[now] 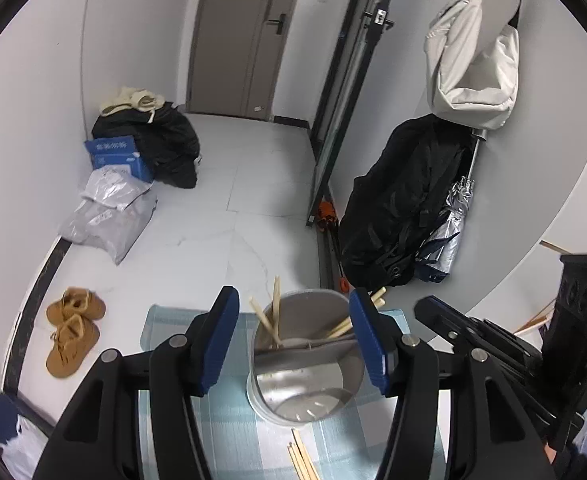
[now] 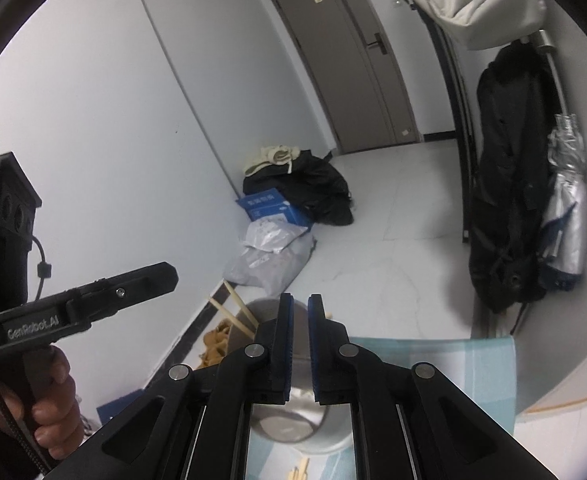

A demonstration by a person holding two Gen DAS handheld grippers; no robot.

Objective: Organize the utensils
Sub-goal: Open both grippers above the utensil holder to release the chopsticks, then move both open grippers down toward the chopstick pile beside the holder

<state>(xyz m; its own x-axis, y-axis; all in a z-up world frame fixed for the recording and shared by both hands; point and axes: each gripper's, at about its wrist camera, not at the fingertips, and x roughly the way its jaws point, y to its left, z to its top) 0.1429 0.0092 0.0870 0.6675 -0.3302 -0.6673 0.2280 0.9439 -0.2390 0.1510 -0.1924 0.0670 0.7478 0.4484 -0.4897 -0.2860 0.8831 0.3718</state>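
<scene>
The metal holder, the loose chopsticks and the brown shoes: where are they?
metal holder (image 1: 343, 376): left wrist view, inner wall.
loose chopsticks (image 1: 302, 458): left wrist view, mid-shaft, on cloth.
brown shoes (image 1: 71, 340): left wrist view, nearer shoe.

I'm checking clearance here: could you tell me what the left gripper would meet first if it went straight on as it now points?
Probably the metal utensil holder, which sits between the open left gripper fingers; depth is uncertain.

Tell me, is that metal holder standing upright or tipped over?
Upright: the metal holder stands on the checked cloth, mouth up, chopsticks leaning inside.
</scene>
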